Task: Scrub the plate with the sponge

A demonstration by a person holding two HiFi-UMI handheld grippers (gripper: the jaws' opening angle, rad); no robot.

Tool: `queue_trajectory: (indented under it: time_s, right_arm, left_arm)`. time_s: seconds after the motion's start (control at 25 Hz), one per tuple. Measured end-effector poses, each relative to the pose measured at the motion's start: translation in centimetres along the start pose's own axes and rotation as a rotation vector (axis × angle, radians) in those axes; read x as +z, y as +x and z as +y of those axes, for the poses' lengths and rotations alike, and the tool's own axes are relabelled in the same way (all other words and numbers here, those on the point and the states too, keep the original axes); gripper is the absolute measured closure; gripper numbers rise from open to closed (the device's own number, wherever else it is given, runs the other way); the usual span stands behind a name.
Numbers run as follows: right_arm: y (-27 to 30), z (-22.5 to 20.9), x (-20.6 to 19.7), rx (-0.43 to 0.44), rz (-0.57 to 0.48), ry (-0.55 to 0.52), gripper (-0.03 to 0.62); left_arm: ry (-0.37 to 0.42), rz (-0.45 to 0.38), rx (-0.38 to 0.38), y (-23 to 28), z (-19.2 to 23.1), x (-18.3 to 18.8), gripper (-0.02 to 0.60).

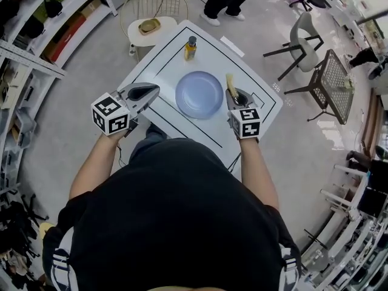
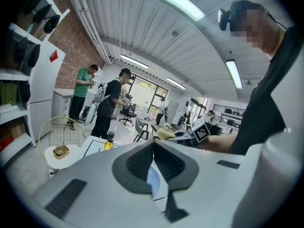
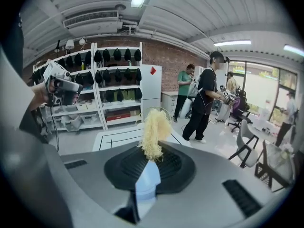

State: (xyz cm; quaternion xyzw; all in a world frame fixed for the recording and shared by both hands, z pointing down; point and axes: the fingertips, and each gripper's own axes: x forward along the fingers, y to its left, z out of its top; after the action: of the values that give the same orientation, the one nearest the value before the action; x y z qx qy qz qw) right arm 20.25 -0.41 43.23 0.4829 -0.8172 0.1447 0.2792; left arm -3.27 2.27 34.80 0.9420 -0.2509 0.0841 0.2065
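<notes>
Plate (image 1: 199, 94): pale blue, lying flat at centre of white table (image 1: 257, 77), between both tools. Sponge (image 1: 231, 85): yellow, fibrous, pinched in right gripper (image 1: 234, 94), jaws clamped on its lower end, tuft poking past tips. Sponge sits just beside plate's right rim; no contact visible from head view. Left gripper (image 1: 143, 92): jaws pressed together, nothing between them, near plate's left rim. Bottle (image 1: 190, 48) stands beyond plate. Judgement: sponge in hand, scrubbing not yet begun, whole plate surface left.
</notes>
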Motion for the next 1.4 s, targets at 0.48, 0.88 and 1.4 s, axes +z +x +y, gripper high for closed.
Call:
queue_trajectory:
  time_s: [0.48,0.88,1.4]
  right_arm:
    - [5.4,0.0,-1.7,-0.021,0.116,-0.112,0.557]
    - [9.9,2.3,-4.0,0.021,0.247,-0.249,0.557]
    - [14.1,5.1,-8.5,0.092,0.378,-0.447,0.557]
  left_arm:
    - [-0.038,0.045,-0.025,2.1,5.0,-0.5,0.572]
    - [-0.07,0.08,-0.042,3.1,7.8,-1.3,0.572]
    - [-0.122,0.112,-0.056,4.4,10.3,-2.9,0.572]
